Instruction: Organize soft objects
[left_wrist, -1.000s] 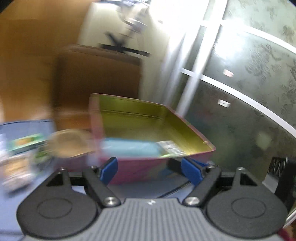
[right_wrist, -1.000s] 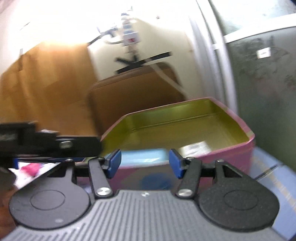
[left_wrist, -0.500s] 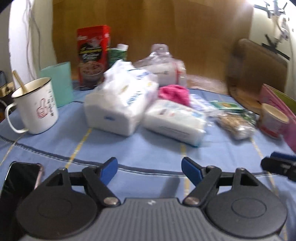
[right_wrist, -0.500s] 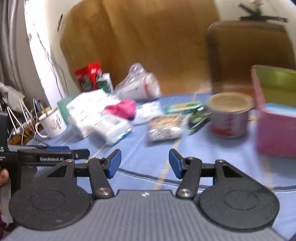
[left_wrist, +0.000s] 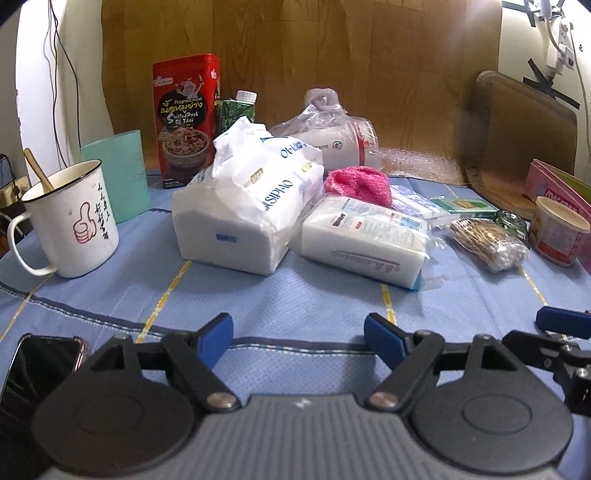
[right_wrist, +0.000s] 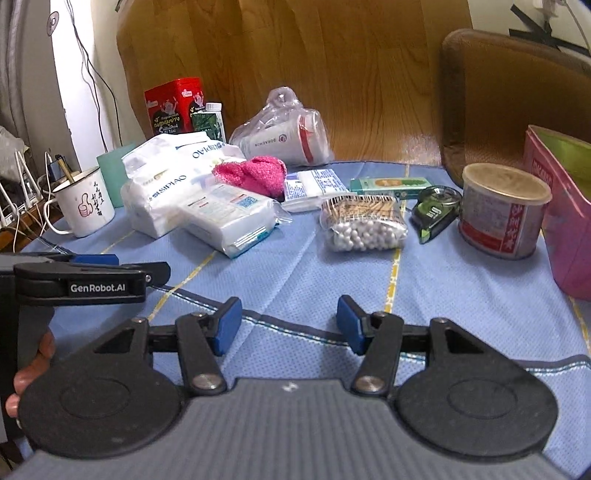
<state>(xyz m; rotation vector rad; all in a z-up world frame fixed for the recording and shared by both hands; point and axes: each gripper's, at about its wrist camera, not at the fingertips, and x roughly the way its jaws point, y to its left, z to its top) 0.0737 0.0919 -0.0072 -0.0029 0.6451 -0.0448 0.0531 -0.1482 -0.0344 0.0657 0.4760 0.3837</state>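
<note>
A large white tissue pack (left_wrist: 243, 199) (right_wrist: 162, 184), a flatter tissue pack (left_wrist: 364, 236) (right_wrist: 229, 218), a pink fluffy cloth (left_wrist: 360, 184) (right_wrist: 253, 173) and a small tissue packet (right_wrist: 314, 184) lie mid-table on the blue cloth. A pink tin box (right_wrist: 561, 206) stands at the right edge. My left gripper (left_wrist: 299, 341) is open and empty, low over the near cloth. My right gripper (right_wrist: 288, 325) is open and empty, to its right.
A white mug (left_wrist: 72, 225), teal cup (left_wrist: 118, 173), red tin (left_wrist: 186, 114), green carton (left_wrist: 236, 110) and bagged paper cups (left_wrist: 332, 136) stand behind. Cotton swabs (right_wrist: 364, 221), a round can (right_wrist: 502, 210), a tape dispenser (right_wrist: 436, 212) and a phone (left_wrist: 33, 373) lie around.
Both grippers swung left from the pink tin box to face the table's clutter, then steadied. Both stay open and empty.
</note>
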